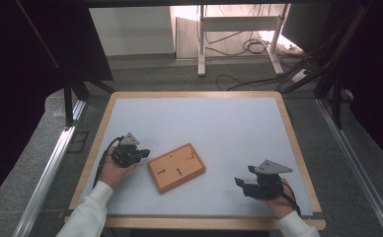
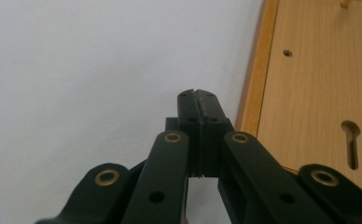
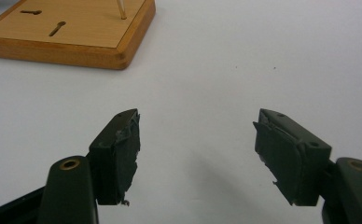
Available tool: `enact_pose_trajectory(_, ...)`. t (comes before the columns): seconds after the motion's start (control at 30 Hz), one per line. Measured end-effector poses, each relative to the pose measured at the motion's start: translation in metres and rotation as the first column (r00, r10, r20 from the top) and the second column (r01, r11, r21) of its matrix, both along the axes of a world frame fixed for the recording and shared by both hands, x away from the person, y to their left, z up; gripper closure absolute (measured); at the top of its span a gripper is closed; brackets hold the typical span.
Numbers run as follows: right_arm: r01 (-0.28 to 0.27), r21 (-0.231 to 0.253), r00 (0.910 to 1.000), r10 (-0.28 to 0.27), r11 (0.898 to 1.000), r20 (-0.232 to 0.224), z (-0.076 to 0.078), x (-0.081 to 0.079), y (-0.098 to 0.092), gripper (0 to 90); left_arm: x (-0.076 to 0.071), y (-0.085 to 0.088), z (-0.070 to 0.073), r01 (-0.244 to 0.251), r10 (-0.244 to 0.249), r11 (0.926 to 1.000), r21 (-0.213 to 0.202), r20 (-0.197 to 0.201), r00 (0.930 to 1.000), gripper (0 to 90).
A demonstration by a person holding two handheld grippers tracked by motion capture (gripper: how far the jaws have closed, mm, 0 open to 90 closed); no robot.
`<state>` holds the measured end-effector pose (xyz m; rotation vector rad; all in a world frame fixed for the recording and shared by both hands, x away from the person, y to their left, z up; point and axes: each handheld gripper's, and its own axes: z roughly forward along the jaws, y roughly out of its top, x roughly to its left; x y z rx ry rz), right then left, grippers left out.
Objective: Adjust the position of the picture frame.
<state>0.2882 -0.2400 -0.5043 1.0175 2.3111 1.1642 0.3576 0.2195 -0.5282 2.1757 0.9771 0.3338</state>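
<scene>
One wooden board, long axis slanted: your left gripper, jaws shut empty, sits just beside it; right gripper, jaws wide, farther.

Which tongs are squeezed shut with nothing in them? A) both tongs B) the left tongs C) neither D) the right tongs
B: in the left gripper view the left tongs have their black tips pressed together with nothing between, beside the wooden board, while the right tongs stand wide apart over the white table.
</scene>
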Motion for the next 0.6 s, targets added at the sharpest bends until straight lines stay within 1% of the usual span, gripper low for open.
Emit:
enact_pose_trajectory(0.07, 0.001, -0.006, 1.0000, -0.001, 1.000, 0.000, -0.001, 0.001, 0.000, 30.7, -0.001, -0.001, -0.003, 0.023, -0.023, 0.9997, 0.006, -0.008, 0.9997, 90.0)
enact_pose_trajectory(0.1, 0.001, -0.008, 1.0000, -0.001, 1.000, 0.000, -0.001, 0.001, 0.000, 30.5, -0.002, -0.002, -0.003, 0.028, -0.028, 0.9996, -0.004, -0.019, 0.9994, 90.0)
enact_pose_trajectory(0.13, 0.003, -0.009, 1.0000, -0.003, 1.000, -0.001, -0.001, 0.001, 0.000, 30.4, -0.003, -0.002, -0.004, 0.036, -0.036, 0.9993, -0.003, -0.020, 0.9992, 90.0)
enact_pose_trajectory(0.17, 0.003, -0.011, 1.0000, -0.003, 1.000, 0.000, -0.001, 0.002, -0.001, 30.3, -0.004, -0.004, -0.004, 0.035, -0.035, 0.9993, 0.015, -0.012, 0.9993, 90.0)
enact_pose_trajectory(0.2, 0.004, -0.013, 1.0000, -0.004, 1.000, 0.000, -0.002, 0.002, -0.001, 30.3, -0.005, -0.004, -0.003, 0.032, -0.032, 0.9992, 0.023, -0.015, 0.9994, 90.0)
enact_pose_trajectory(0.27, 0.006, -0.014, 1.0000, -0.006, 1.000, 0.000, -0.002, 0.002, -0.001, 30.2, -0.006, -0.004, -0.003, 0.039, -0.038, 0.9991, 0.016, -0.019, 0.9991, 90.0)
enact_pose_trajectory(0.33, 0.008, -0.015, 1.0000, -0.008, 1.000, 0.001, -0.001, 0.002, -0.002, 30.1, -0.008, -0.004, -0.004, 0.063, -0.063, 0.9980, 0.008, -0.026, 0.9977, 90.0)
enact_pose_trajectory(0.43, 0.015, -0.017, 0.9999, -0.014, 1.000, 0.002, -0.002, 0.003, -0.003, 29.9, -0.014, -0.007, -0.003, 0.093, -0.093, 0.9953, 0.026, -0.023, 0.9954, 90.0)
enact_pose_trajectory(0.47, 0.015, -0.017, 0.9999, -0.014, 1.000, 0.002, -0.002, 0.003, -0.003, 29.9, -0.017, -0.009, -0.003, 0.097, -0.097, 0.9951, 0.019, -0.022, 0.9951, 90.0)
enact_pose_trajectory(0.53, 0.016, -0.020, 0.9999, -0.016, 1.000, 0.003, -0.002, 0.004, -0.003, 29.9, -0.022, -0.011, -0.003, 0.125, -0.125, 0.9918, 0.023, -0.024, 0.9919, 90.0)
enact_pose_trajectory(0.6, 0.015, -0.023, 0.9999, -0.015, 1.000, 0.003, -0.002, 0.004, -0.004, 29.8, -0.027, -0.014, -0.003, 0.142, -0.142, 0.9895, 0.024, -0.023, 0.9896, 90.0)
